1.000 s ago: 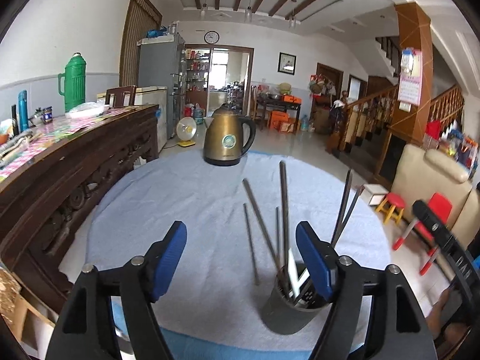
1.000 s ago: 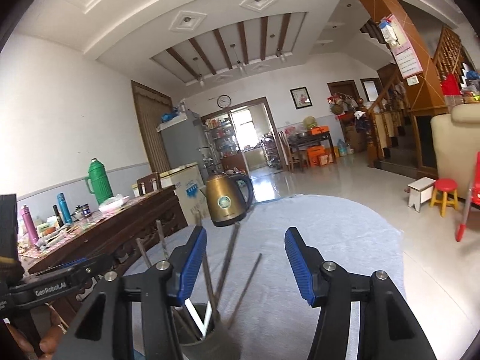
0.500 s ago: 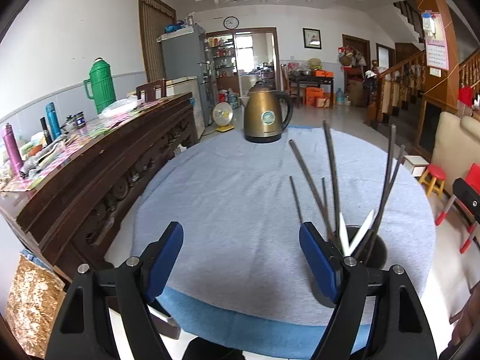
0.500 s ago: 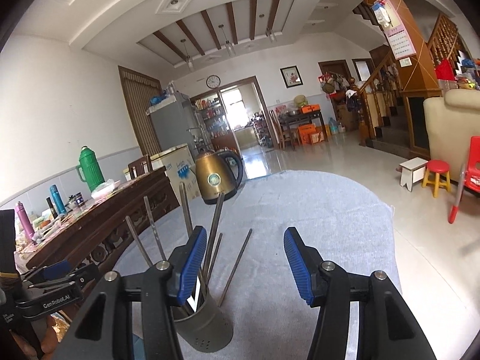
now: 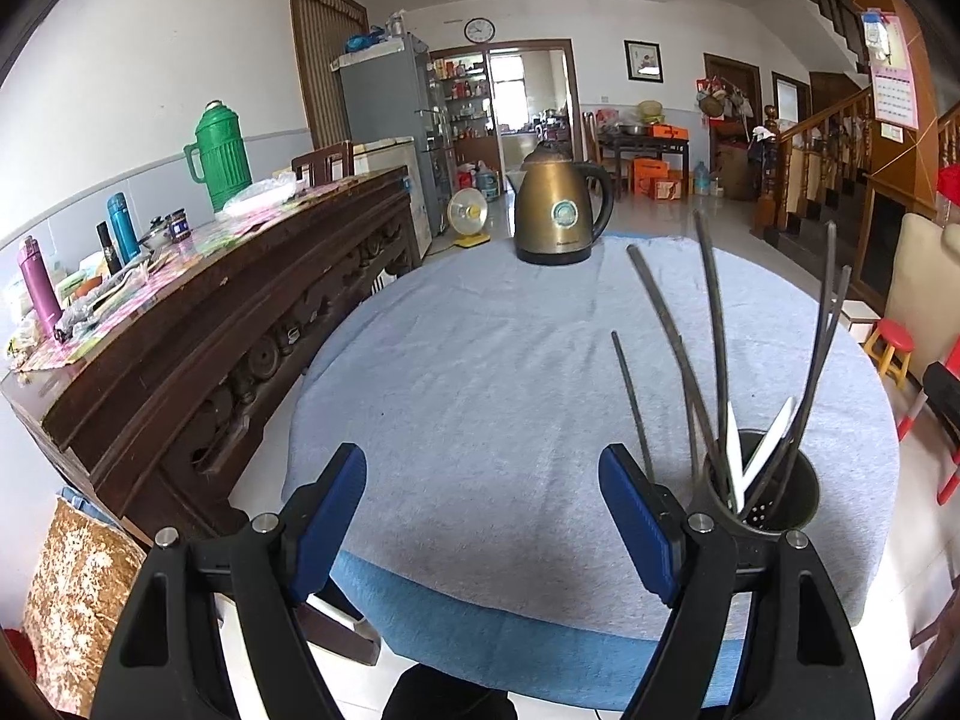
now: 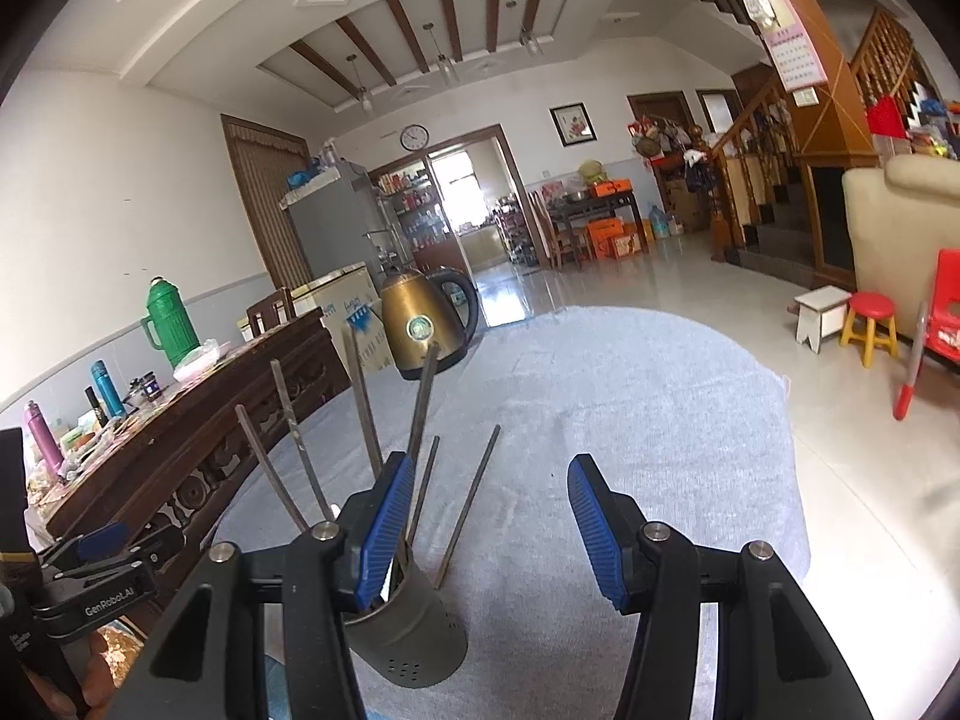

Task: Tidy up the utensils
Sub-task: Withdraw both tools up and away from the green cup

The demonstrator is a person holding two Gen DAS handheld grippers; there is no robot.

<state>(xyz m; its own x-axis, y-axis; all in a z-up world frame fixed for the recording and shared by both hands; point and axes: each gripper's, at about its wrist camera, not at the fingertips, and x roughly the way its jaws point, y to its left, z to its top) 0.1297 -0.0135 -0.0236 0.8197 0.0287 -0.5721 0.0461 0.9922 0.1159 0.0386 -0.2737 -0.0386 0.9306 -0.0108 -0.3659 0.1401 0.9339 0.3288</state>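
On cloth (image 5: 480, 396), holder (image 5: 774, 492) at 4 o'clock, chopsticks (image 5: 714, 330) upright inside. Left gripper (image 5: 483, 516) and right gripper (image 6: 489, 528): jaws wide apart, nothing held. No loose utensils seen; task judged near done. Grippers best withdrawn clear of sticks, tipping avoided.

Utensil holder (image 6: 414, 630) partly behind finger

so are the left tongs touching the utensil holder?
Cannot tell. In the left wrist view the left tongs stand open and empty, but the right finger overlaps the utensil holder, hiding any gap or contact.
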